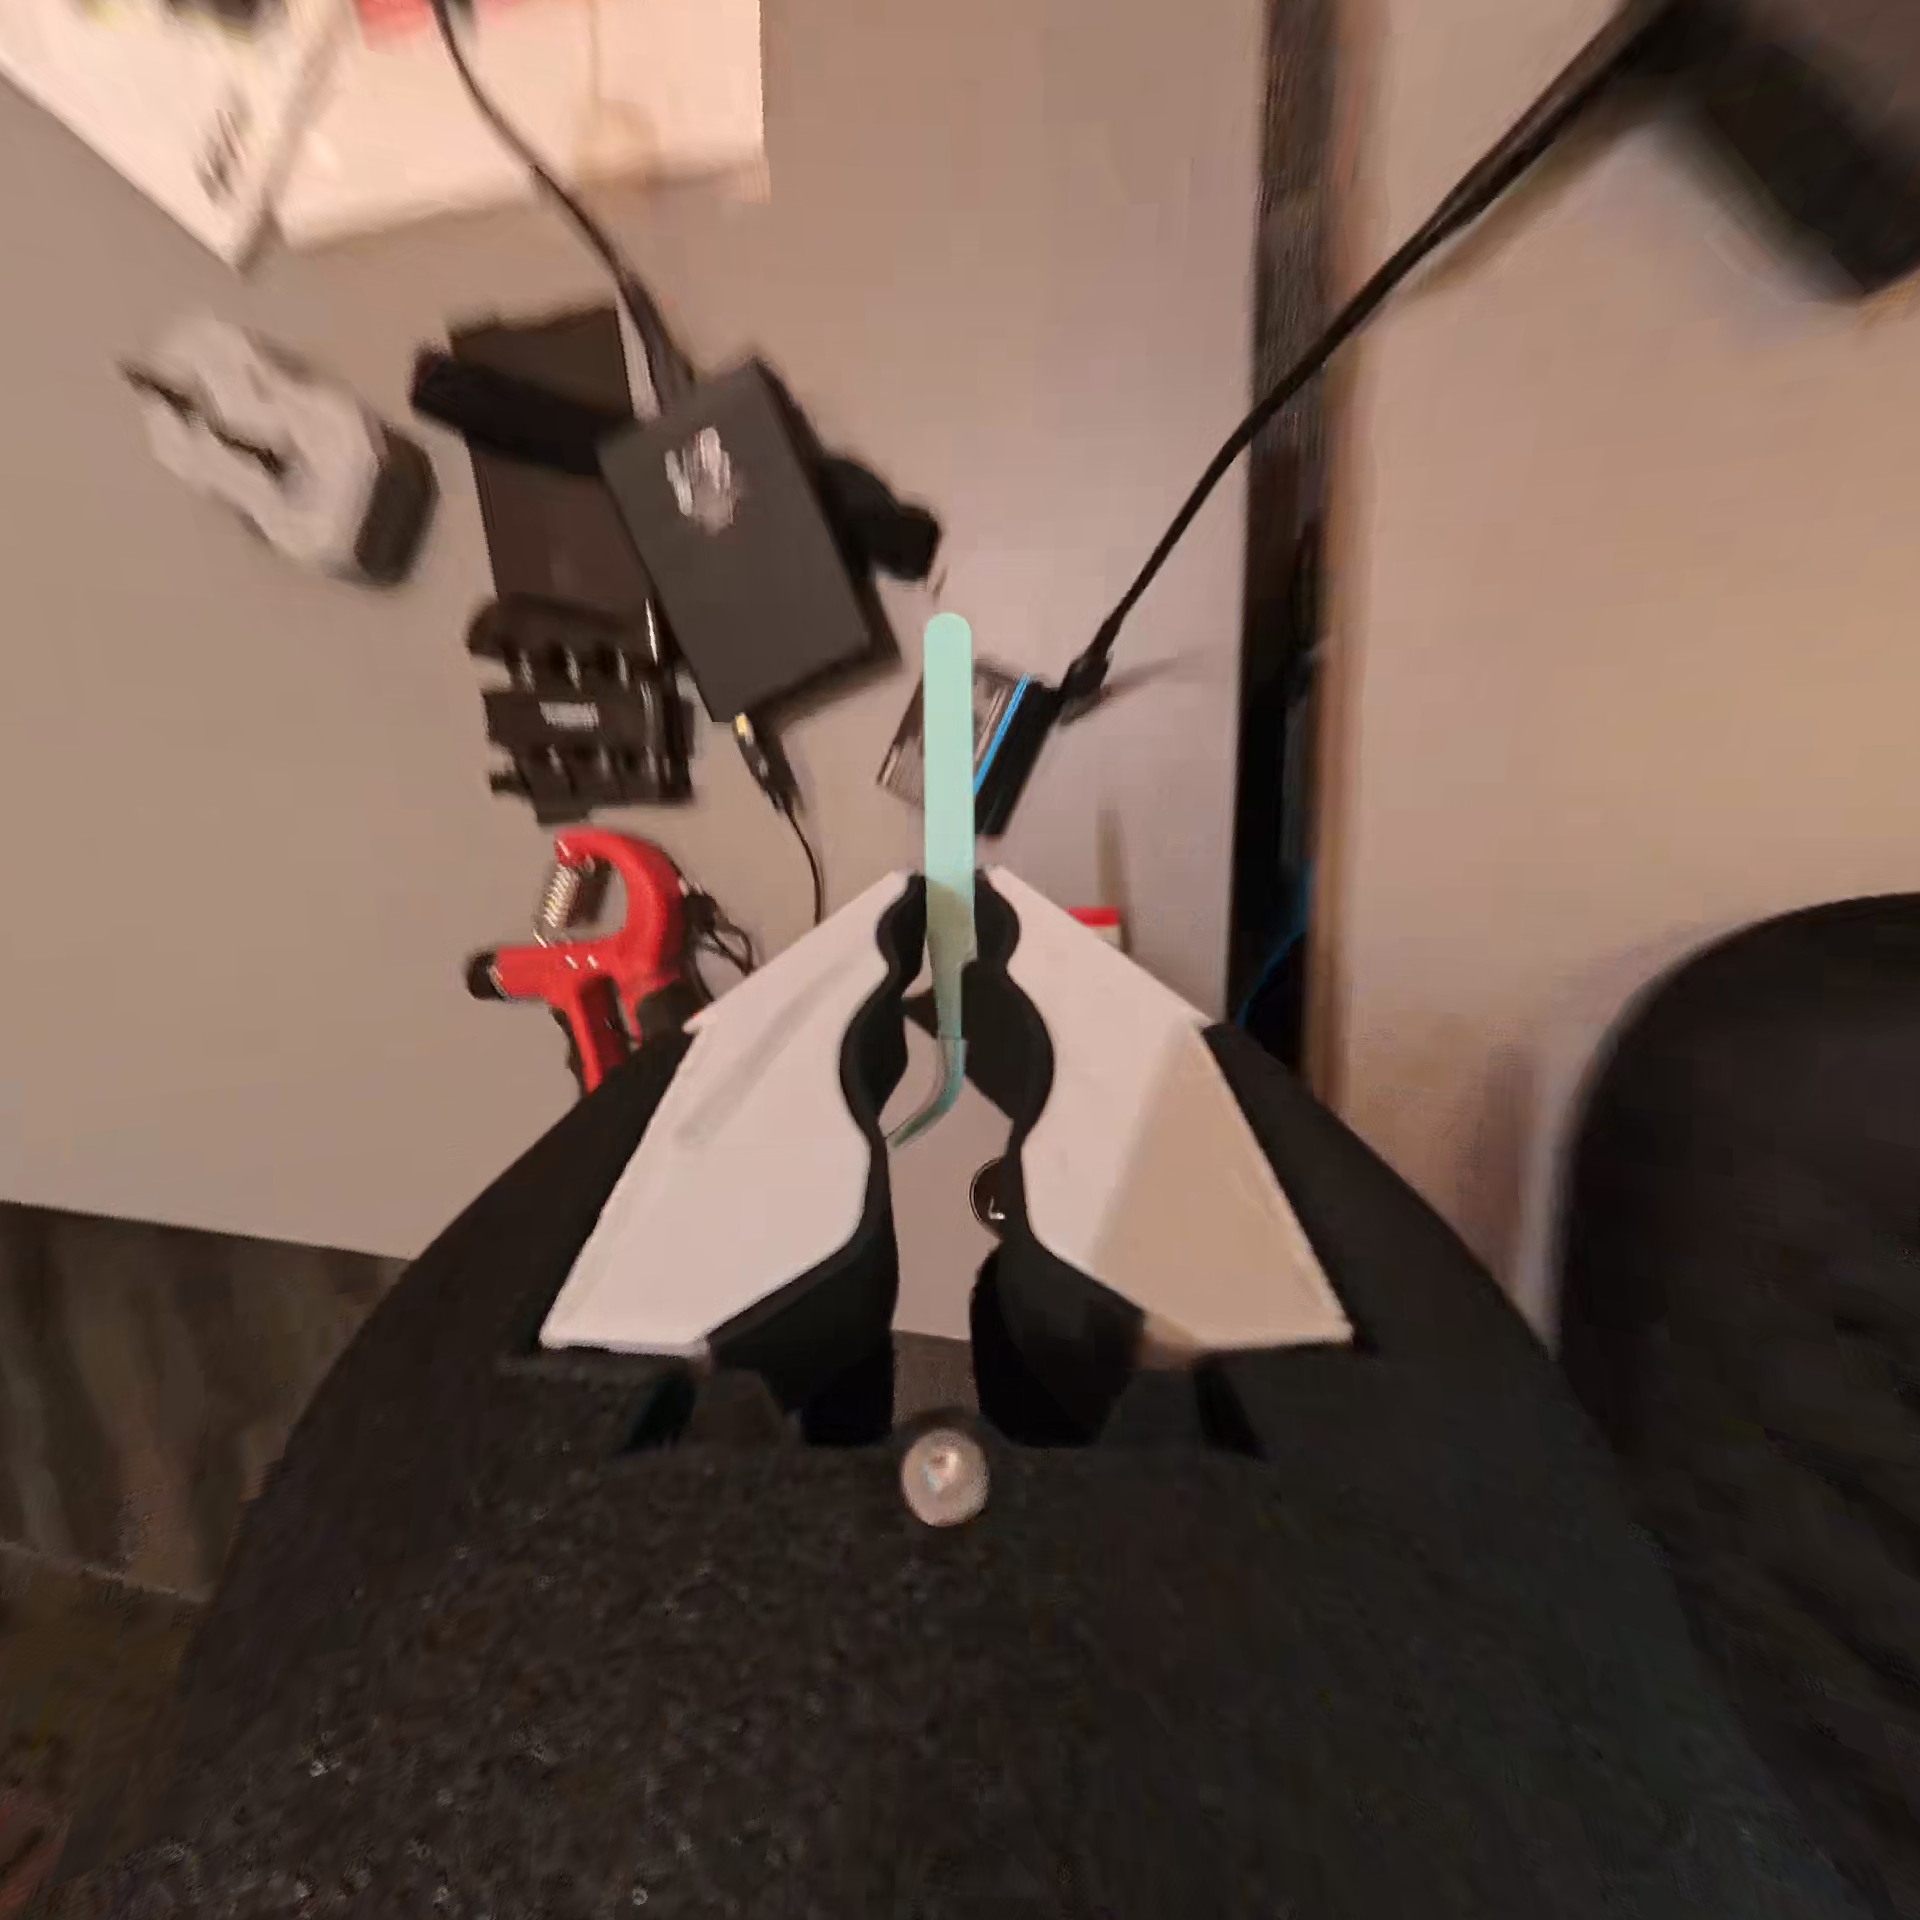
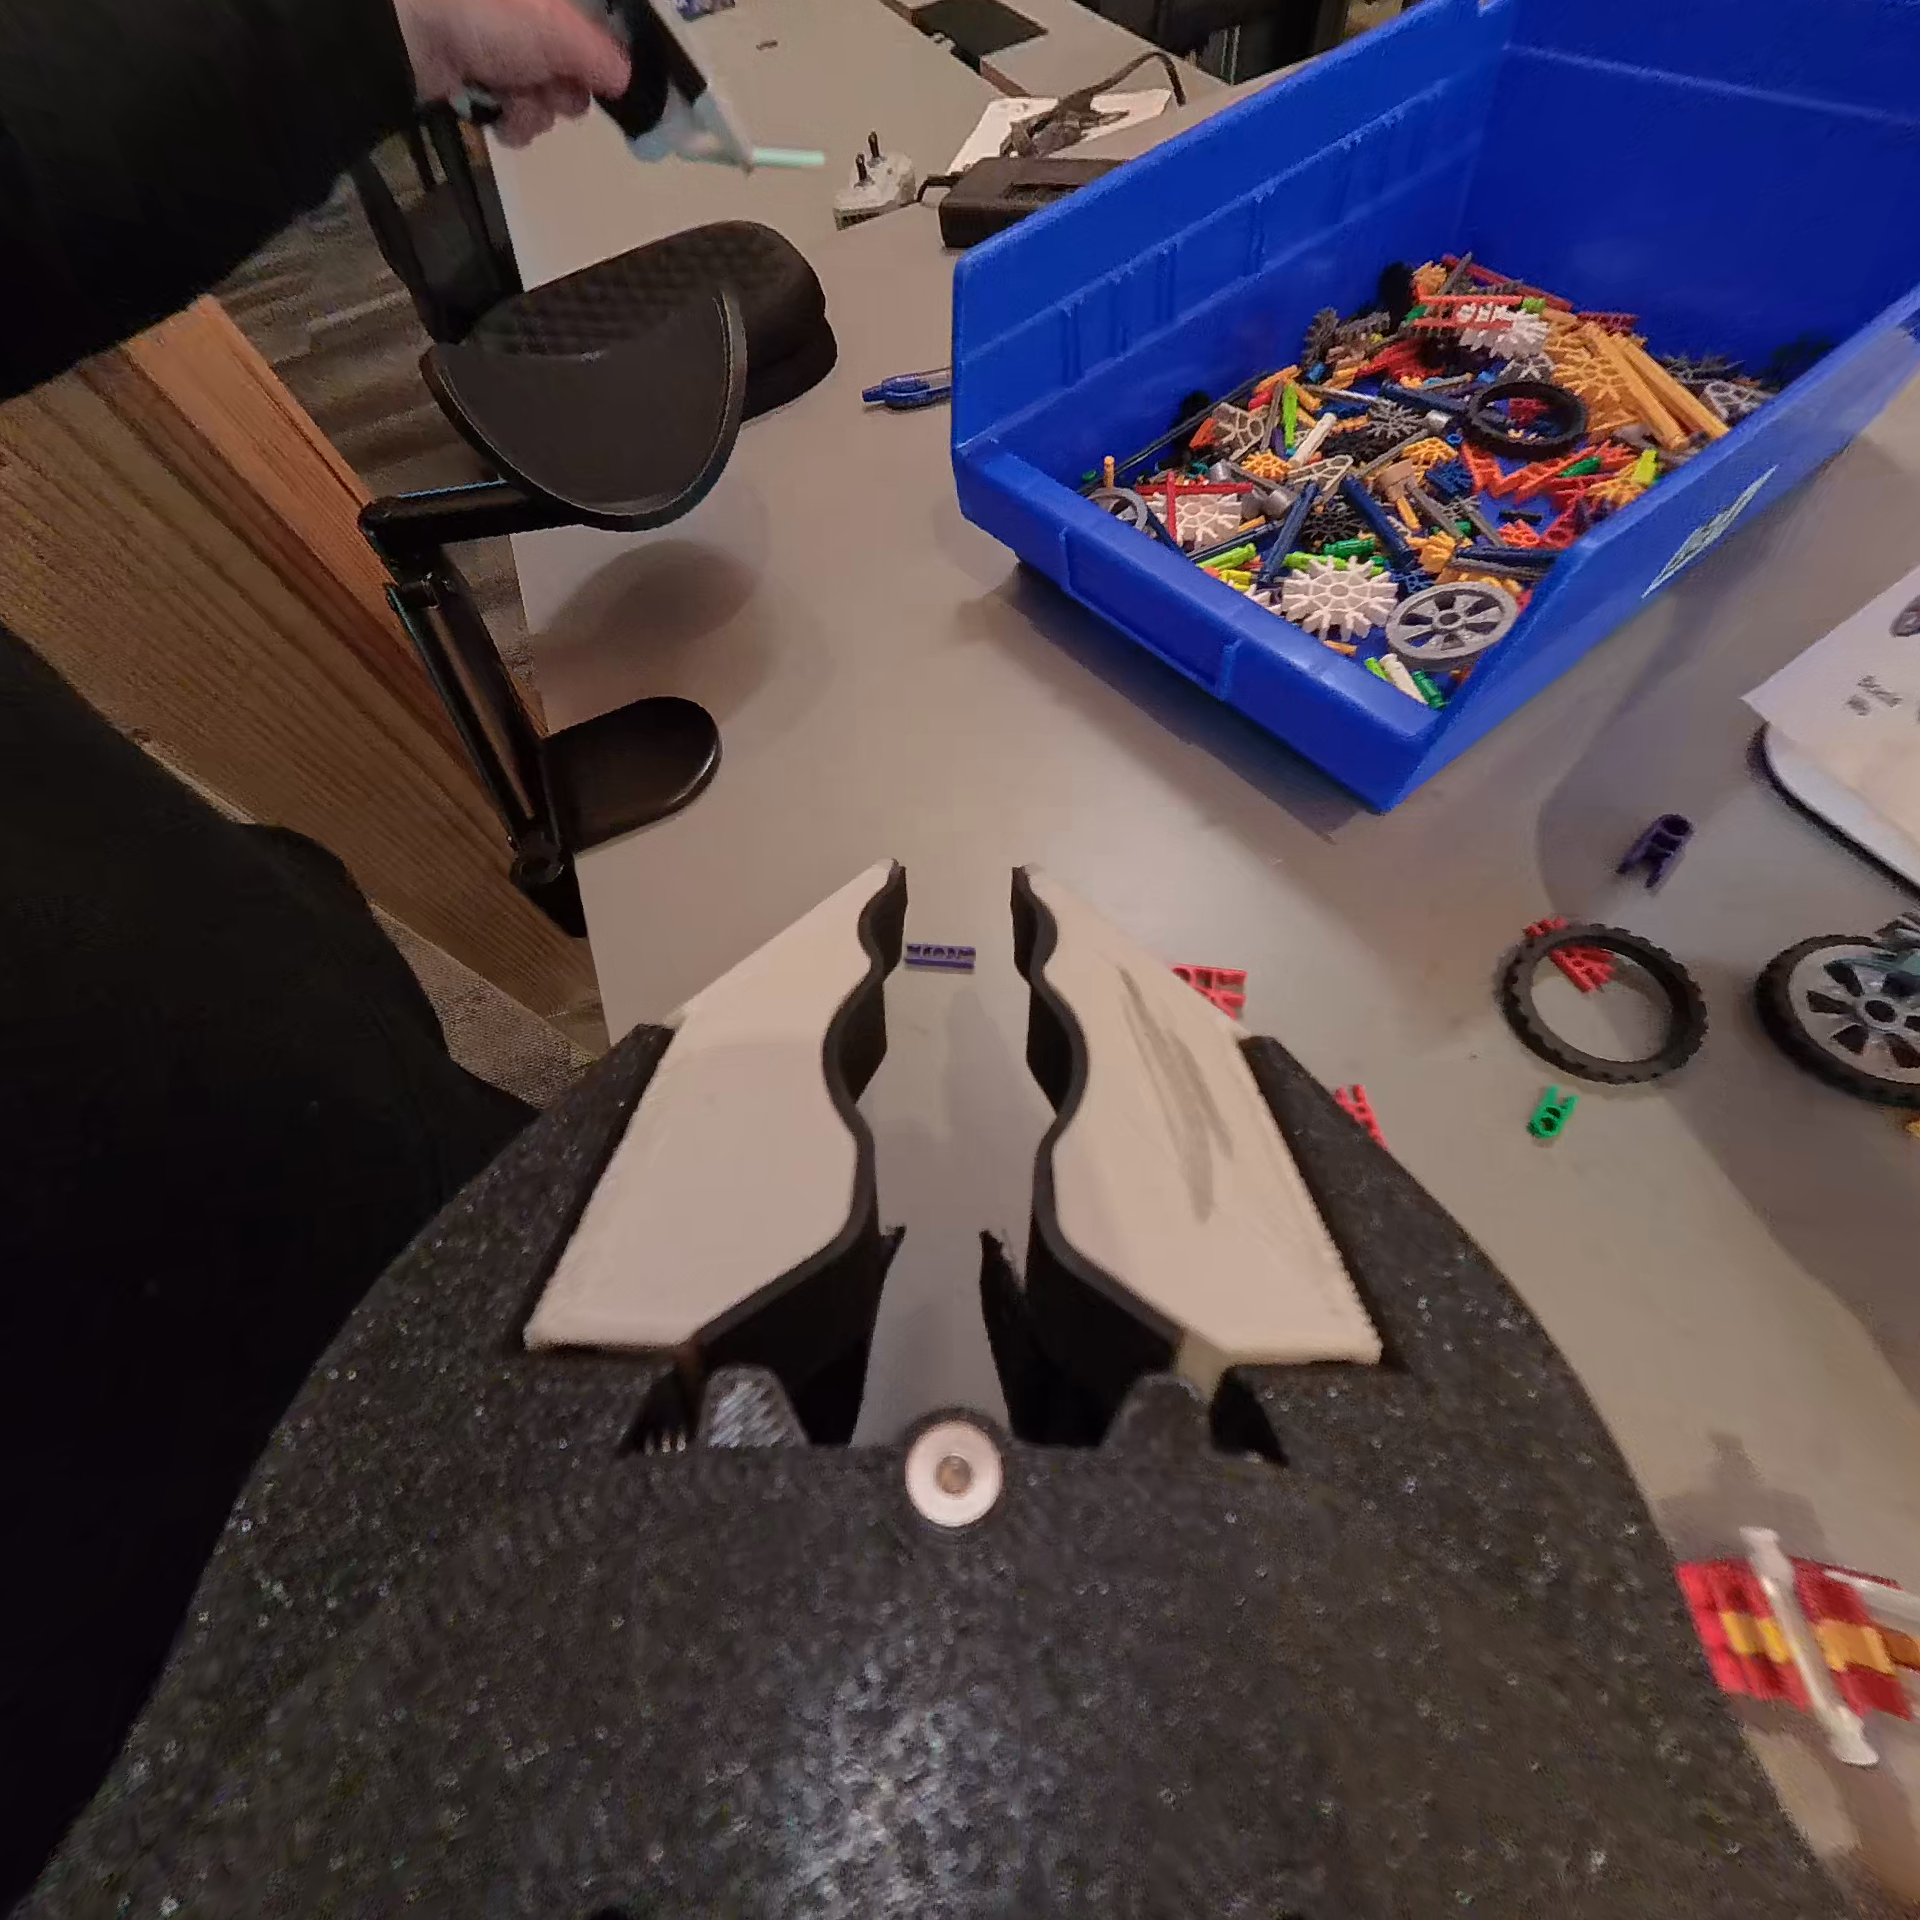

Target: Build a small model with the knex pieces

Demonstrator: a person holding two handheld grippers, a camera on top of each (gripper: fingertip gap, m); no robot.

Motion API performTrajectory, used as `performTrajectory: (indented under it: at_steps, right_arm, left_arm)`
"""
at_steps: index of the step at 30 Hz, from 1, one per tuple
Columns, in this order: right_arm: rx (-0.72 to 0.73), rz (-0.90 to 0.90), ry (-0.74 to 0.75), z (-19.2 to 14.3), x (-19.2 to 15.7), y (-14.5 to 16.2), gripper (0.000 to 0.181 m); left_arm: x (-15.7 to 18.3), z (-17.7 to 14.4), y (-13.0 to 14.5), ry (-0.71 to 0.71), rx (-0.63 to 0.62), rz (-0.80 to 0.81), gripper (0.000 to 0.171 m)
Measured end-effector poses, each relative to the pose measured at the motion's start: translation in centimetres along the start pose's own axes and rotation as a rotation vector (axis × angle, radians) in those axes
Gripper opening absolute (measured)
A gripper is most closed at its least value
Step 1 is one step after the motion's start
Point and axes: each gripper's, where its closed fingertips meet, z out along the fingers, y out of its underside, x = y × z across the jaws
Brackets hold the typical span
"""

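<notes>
My left gripper (image 1: 948,888) is shut on mint-green tweezers (image 1: 947,748), whose straight end sticks out past the fingertips and whose curved tip lies between the fingers. It hovers above a grey desk with black electronics. In the right wrist view the left gripper (image 2: 727,151) shows far off at top left, held by a hand, tweezers (image 2: 784,158) protruding. My right gripper (image 2: 956,883) is open and empty, low over the grey table (image 2: 883,707). A small purple piece (image 2: 938,954) lies just beyond its fingertips.
A blue bin (image 2: 1195,312) full of colourful construction pieces stands ahead right. Loose pieces, a black tyre (image 2: 1600,1006), a wheel (image 2: 1849,1013) and papers (image 2: 1860,727) lie right. A black armrest (image 2: 613,395) is at left. Left view: black box (image 1: 743,540), red hand gripper (image 1: 597,956), cables. Left tips to right tips: about 65 centimetres. The small purple piece (image 2: 938,954) is closer to my right gripper, around 10 centimetres from its tips; the left tips are 60 centimetres off.
</notes>
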Motion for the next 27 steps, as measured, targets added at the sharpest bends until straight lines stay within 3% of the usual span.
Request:
performTrajectory:
  at_steps: [5,11,19,21,27]
  right_arm:
    - [-0.037,0.021,0.024,0.7,-0.8,0.2,0.02]
    - [-0.057,0.029,0.025,1.4,-1.6,0.1,0.02]
    - [-0.068,0.011,0.028,1.5,-2.2,0.1,0.021]
    - [-0.059,0.01,0.033,1.1,-2.2,0.0,0.022]
    - [-0.028,0.007,0.071,-1.0,-1.5,0.2,0.023]
  left_arm:
    - [-2.4,5.4,8.2,0.009,-0.107,-0.184,0.007]
    - [-2.3,8.8,13.9,0.013,-0.117,-0.382,0.007]
    - [-2.9,10.1,15.0,-0.056,-0.096,-0.417,0.008]
    - [-3.0,9.8,14.9,-0.068,-0.1,-0.429,0.022]
    - [-2.4,6.0,11.6,-0.112,-0.009,-0.428,0.032]
